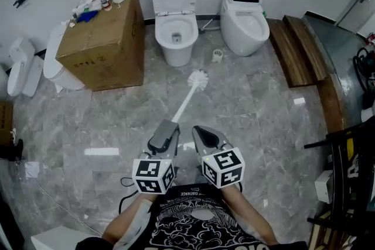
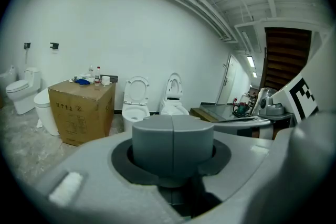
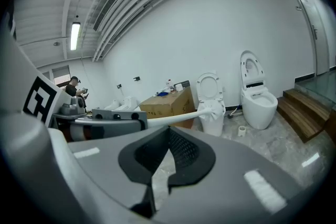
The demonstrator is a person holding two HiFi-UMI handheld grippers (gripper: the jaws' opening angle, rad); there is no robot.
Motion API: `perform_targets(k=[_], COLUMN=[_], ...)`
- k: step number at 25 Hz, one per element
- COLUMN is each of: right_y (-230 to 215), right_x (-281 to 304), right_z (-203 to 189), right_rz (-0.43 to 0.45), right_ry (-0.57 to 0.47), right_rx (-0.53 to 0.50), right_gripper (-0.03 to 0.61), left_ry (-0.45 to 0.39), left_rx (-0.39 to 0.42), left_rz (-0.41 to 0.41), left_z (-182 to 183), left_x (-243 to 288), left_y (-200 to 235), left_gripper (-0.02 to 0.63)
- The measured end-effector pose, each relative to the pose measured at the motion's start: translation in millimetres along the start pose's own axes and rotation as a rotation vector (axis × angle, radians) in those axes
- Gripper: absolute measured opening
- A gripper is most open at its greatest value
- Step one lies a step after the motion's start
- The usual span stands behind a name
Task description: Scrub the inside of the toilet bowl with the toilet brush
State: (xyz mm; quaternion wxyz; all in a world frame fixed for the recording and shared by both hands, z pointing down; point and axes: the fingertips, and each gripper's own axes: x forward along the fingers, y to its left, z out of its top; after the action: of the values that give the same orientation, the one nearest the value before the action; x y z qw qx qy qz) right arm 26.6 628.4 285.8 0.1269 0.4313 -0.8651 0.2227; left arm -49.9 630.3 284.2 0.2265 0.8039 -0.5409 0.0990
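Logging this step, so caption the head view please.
Left gripper holds toilet brush above the floor, short of the nearest open toilet; right gripper empty.

Toilet brush (image 1: pixel 188 96) handle end hidden inside left gripper (image 1: pixel 169 125); clutter (image 1: pixel 94 2) on cardboard box (image 1: pixel 108 47) indistinct.

Glossy grey marbled stone floor (image 1: pixel 263 102); shiny glazed white toilet bowl (image 1: pixel 176 38); matt brown cardboard box (image 1: pixel 105 52); dark wooden steps (image 1: pixel 296 52); smooth white plastic toilet brush (image 1: pixel 187 101); matt grey plastic fingers (image 2: pixel 155 139).
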Motion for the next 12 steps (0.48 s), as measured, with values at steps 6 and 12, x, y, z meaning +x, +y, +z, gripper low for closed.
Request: perform_targets(k=[6,12], right_y=[-70,-121], right_x=[14,21], right_z=[29,42], right_rz=[0.068,0.127], right_ry=[0.024,0.042], right_rx=[-0.001,0.0], right_gripper=[-0.003,-0.003], left_ry=[0.005,0.01], left_rx=[-0.016,-0.014], left_rz=[0.061,0.109], left_z=[25,38], left_x=[62,106], left_y=[-27,-53], left_gripper=[0.149,0.149])
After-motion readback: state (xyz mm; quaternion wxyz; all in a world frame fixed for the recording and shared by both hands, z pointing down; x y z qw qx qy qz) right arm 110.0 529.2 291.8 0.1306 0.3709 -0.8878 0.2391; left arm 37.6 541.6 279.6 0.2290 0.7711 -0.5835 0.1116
